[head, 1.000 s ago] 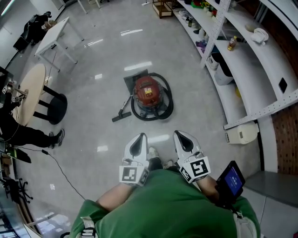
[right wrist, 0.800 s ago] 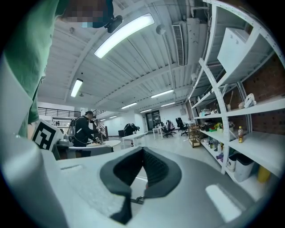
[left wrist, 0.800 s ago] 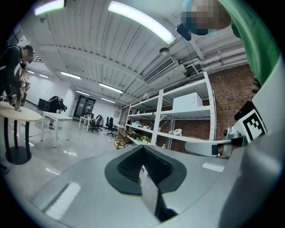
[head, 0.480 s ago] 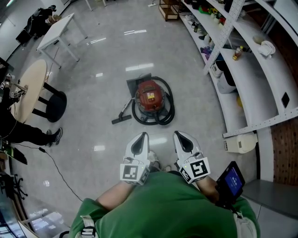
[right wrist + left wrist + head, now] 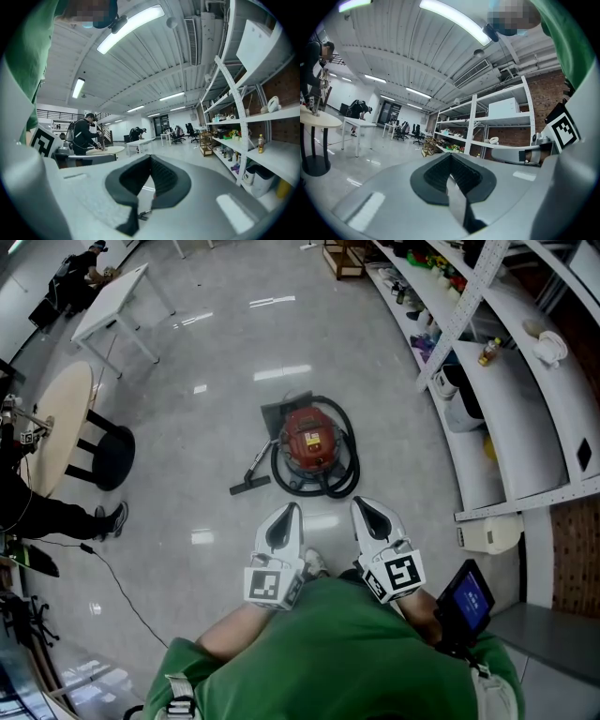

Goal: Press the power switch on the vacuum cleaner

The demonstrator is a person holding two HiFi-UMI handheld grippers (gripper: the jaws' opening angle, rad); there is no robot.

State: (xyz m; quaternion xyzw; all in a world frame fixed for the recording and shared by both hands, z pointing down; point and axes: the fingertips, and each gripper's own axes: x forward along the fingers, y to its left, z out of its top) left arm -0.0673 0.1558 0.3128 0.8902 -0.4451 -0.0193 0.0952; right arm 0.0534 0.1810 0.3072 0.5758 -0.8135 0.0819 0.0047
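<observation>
I saw the vacuum cleaner (image 5: 311, 439) standing upright on the pale, glossy floor (image 5: 216, 352), well ahead of me and slightly right of centre in the head view. It was a round canister with a red top, and a pale rectangular label (image 5: 314, 437) sat near the middle. Its black hose (image 5: 342, 470) lay coiled in loops around the base, thickest on the near and right sides. A dark wand (image 5: 258, 463) ran from the left side down to a flat black nozzle (image 5: 246, 486) resting on the floor. I could not make out the power switch.

No text is legible, vacuum cleaner (image 5: 312, 439) included.
</observation>
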